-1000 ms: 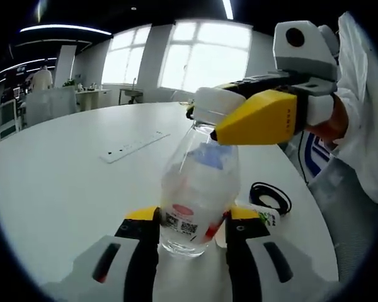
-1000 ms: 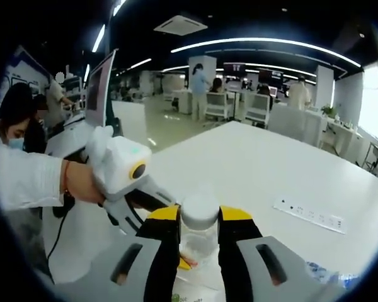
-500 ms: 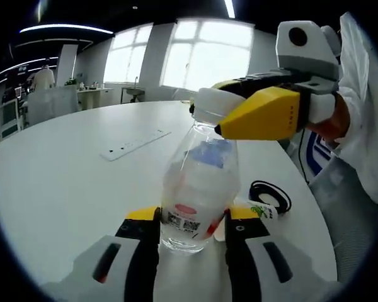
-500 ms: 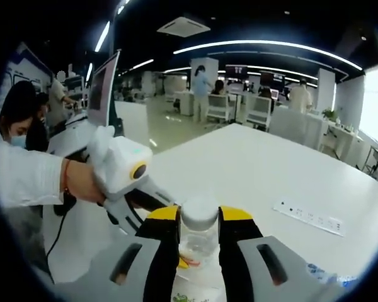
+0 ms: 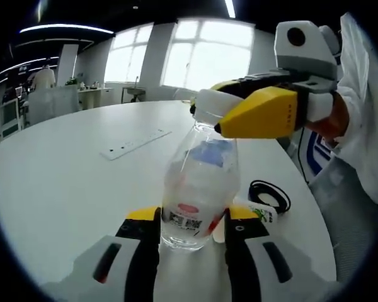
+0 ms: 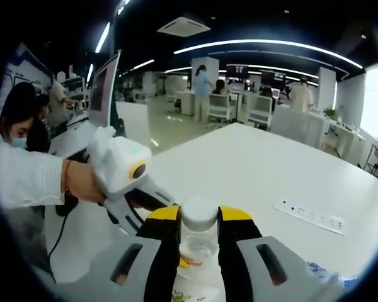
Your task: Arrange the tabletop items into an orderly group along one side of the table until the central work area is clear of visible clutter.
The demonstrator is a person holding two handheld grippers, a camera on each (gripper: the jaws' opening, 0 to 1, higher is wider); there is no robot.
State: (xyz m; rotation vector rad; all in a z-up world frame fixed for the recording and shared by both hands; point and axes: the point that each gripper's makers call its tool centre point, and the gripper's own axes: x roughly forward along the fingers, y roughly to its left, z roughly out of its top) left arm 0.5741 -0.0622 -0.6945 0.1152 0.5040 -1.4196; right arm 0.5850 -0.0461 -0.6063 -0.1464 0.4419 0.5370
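Observation:
A clear plastic bottle with a red and white label stands tilted over the white table. My left gripper is shut on its lower body. The right gripper comes in from the right of the left gripper view, its yellow jaws shut on the white cap. In the right gripper view the same cap sits squeezed in my right gripper, with the bottle hanging below it and the left gripper's white body at the left, held by a hand.
A white power strip lies further out on the table, also seen as the power strip. A coiled black cable and a small white packet lie near the right edge. Desks, chairs and people stand beyond the table.

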